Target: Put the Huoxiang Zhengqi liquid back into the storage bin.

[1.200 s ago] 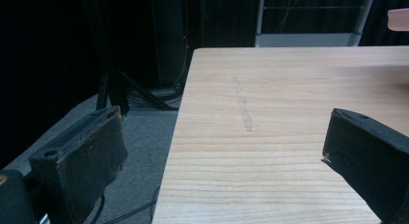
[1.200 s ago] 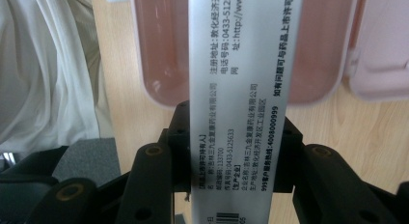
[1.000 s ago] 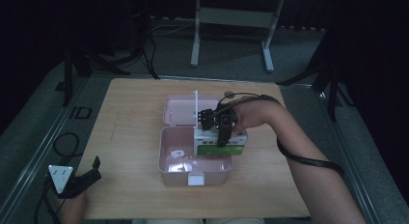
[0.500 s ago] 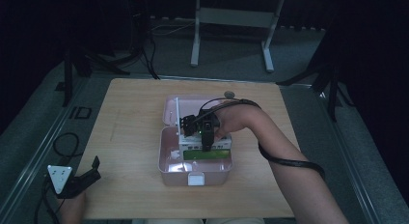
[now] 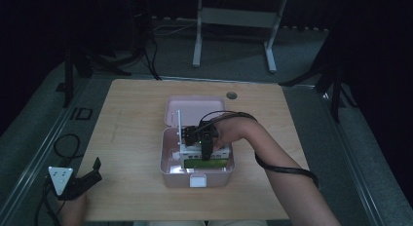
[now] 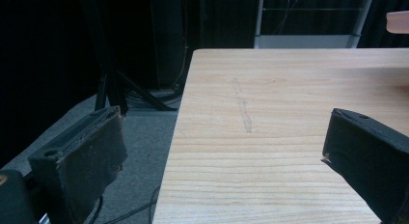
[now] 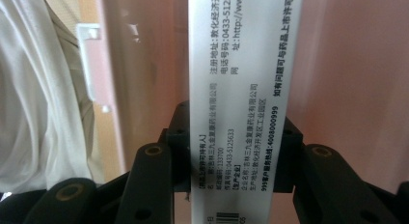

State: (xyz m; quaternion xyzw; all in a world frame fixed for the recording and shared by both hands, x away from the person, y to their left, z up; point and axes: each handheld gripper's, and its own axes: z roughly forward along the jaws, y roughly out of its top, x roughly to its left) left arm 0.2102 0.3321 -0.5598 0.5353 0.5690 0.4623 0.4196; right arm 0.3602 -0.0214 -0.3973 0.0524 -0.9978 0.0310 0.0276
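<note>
My right gripper (image 7: pixel 230 137) is clenched on a white printed carton (image 7: pixel 243 89), held down inside the open pink box (image 5: pixel 170 160) at mid-bench (image 5: pixel 131 119) (its lid lies back behind it). My left gripper (image 5: pixel 90 173) rests at the bench's near left corner, jaws spread apart and holding nothing.
</note>
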